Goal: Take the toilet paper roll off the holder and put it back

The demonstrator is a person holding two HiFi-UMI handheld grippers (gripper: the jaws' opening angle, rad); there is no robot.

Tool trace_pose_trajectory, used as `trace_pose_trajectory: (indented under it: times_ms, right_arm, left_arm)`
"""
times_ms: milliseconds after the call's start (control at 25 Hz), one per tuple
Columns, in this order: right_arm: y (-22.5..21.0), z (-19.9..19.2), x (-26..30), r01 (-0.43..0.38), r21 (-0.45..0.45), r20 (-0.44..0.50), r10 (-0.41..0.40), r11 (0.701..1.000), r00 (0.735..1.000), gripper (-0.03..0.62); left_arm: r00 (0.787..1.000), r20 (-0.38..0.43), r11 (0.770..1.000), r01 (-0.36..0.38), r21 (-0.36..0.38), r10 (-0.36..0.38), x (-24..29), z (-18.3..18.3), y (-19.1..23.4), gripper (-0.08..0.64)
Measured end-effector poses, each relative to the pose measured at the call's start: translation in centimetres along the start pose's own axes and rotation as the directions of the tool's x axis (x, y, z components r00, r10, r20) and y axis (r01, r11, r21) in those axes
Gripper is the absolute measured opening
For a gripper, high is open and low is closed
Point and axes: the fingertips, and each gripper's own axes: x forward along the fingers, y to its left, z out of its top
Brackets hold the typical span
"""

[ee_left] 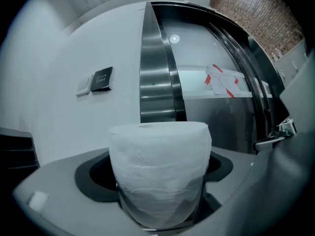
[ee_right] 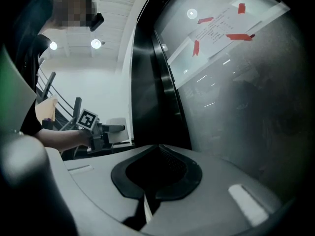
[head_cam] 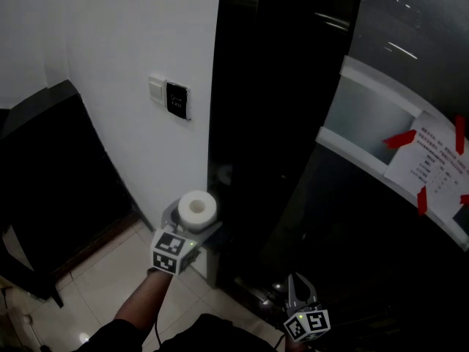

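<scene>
A white toilet paper roll (head_cam: 198,208) stands on end between the jaws of my left gripper (head_cam: 194,221), which I hold out near the foot of the white wall. In the left gripper view the roll (ee_left: 160,171) fills the middle. The grey jaws hug its lower sides, and the paper narrows there as if squeezed. No holder shows under the roll in any view. My right gripper (head_cam: 299,286) hangs low at the right in front of the dark glass, its jaws together with nothing in them (ee_right: 158,152). The left gripper (ee_right: 106,129) shows small in the right gripper view.
On the white wall are a light switch plate (head_cam: 157,89) and a dark panel (head_cam: 177,100). A black glossy column (head_cam: 249,123) stands just right of the roll. A paper notice (head_cam: 432,160) is held by red tape on the glass door, which has a metal handle (ee_left: 275,134). Dark furniture (head_cam: 44,167) stands at the left on pale floor tiles (head_cam: 95,284).
</scene>
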Motion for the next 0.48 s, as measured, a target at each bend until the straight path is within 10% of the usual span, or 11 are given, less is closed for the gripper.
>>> trace_pose_trajectory:
  times_ms: [480]
  right_arm:
    - [2.7, 0.1, 1.8, -0.089, -0.006, -0.040, 0.089, 0.996, 0.995, 0.014]
  left_arm:
    - [0.988, 0.105, 0.987, -0.102, -0.121, 0.115, -8.2, 2.0, 2.8, 0.480]
